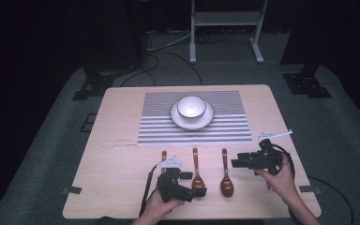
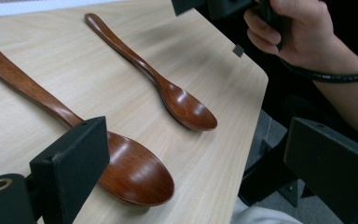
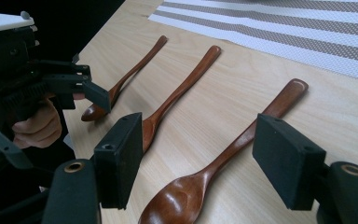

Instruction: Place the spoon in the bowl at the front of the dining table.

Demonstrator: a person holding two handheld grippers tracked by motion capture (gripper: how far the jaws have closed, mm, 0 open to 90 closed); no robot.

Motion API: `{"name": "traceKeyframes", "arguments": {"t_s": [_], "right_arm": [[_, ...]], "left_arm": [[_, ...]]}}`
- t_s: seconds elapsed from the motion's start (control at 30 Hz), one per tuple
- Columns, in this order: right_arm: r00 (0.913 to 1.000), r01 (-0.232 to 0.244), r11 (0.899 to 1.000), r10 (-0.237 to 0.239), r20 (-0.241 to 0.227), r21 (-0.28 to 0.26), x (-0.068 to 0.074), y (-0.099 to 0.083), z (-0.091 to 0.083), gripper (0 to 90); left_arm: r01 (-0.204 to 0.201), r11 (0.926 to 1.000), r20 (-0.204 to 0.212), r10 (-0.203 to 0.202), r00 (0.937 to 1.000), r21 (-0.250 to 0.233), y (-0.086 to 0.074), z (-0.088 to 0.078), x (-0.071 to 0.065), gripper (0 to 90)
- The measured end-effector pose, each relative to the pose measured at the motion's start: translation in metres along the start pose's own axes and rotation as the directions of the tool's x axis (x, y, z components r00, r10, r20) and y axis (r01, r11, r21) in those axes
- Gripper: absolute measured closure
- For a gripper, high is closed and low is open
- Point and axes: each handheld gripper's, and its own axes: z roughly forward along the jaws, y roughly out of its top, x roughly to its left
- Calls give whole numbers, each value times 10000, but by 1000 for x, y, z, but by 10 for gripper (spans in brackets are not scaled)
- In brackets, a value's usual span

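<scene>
layout: bowl (image 1: pixel 191 107) on plate (image 1: pixel 191 123), centred on striped mat (image 1: pixel 159 126); three wooden spoons in a row below it on the counter (image 1: pixel 117 159), looks like a table setting (my guess)
left tongs (image 1: pixel 197 193): wide apart, empty, bracketing middle spoon (image 1: pixel 197 174) bowl
right tongs (image 1: pixel 236 163): wide apart, empty, over right spoon (image 1: pixel 226 180)

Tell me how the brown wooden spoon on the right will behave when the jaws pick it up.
The glossy brown wooden spoon on the right looks rigid, so it probably will not bend. Its lacquered sheen suggests it may slip between the flat jaws. Its rounded bowl rests on the light wooden table, so it could rock or pivot if pushed sideways.
</scene>
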Motion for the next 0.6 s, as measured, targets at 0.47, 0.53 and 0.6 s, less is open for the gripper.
{"name": "traceKeyframes", "arguments": {"t_s": [0.47,0.53,0.6], "right_arm": [[9998,154,9997,-151,-144,215,4,11,10,324],[9997,192,9995,-188,-133,252,5,13,11,323],[9997,205,9995,-201,-154,258,6,15,12,324]], "left_arm": [[-239,9950,692,172,9975,974,-4,16,-5,56],[-315,9929,739,231,9970,1148,-5,19,-6,56],[-365,9915,807,265,9964,1248,-6,20,-6,56]]}}
